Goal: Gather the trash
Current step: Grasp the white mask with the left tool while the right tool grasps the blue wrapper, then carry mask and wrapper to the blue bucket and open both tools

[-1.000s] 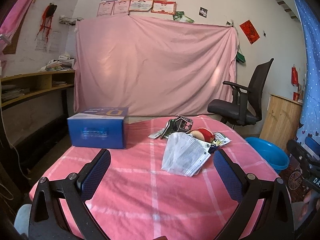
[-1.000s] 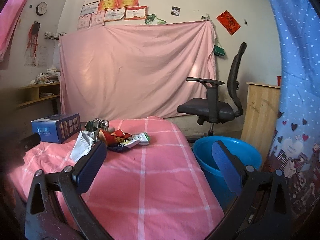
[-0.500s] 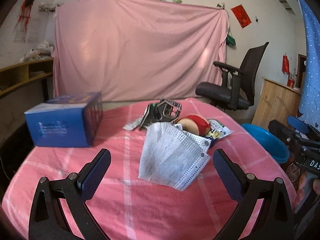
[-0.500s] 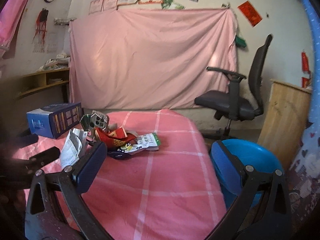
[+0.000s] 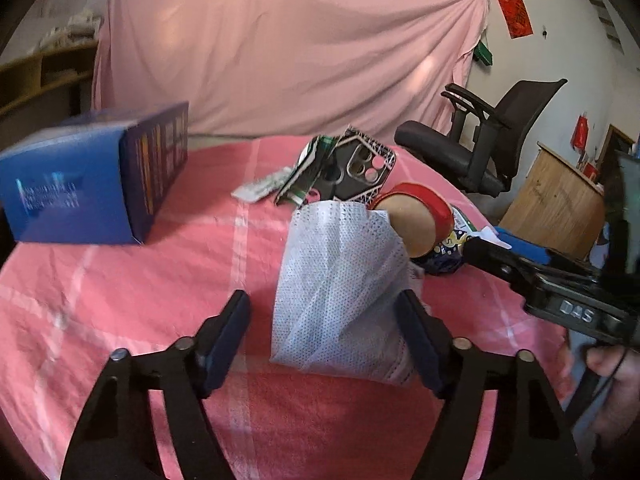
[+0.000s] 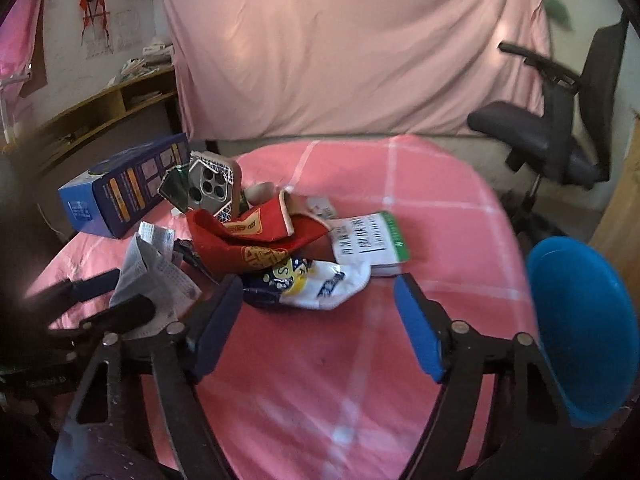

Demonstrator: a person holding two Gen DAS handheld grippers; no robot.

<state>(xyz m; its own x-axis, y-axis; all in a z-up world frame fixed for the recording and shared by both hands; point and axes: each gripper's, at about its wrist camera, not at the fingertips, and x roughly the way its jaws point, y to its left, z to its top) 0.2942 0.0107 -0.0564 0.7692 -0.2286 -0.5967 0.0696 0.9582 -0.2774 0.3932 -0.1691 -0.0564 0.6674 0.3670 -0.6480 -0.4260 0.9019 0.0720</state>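
A white face mask (image 5: 336,280) lies on the pink checked tablecloth (image 5: 140,300), between the fingers of my left gripper (image 5: 324,336). Its jaws are closing; the right pad is at the mask's edge and the left pad stands clear of it. Behind the mask is a heap: a red packet (image 6: 256,240), a patterned phone case (image 6: 212,188), a white and green leaflet (image 6: 368,240) and a white, blue and yellow wrapper (image 6: 312,284). My right gripper (image 6: 318,320) is just short of that wrapper, jaws closing, nothing between the pads. The left gripper (image 6: 128,294) also shows at the left of the right wrist view.
A blue carton (image 5: 92,184) stands on the table's left side. A blue plastic basin (image 6: 580,320) sits beside the table at the right, below its edge. A black office chair (image 6: 560,128) and a wooden cabinet (image 5: 556,204) are beyond. A pink sheet covers the back wall.
Both grippers came forward and down to the heap. The left jaws narrowed around the mask. The right gripper swung left from the basin toward the wrappers, and its jaws narrowed a little.
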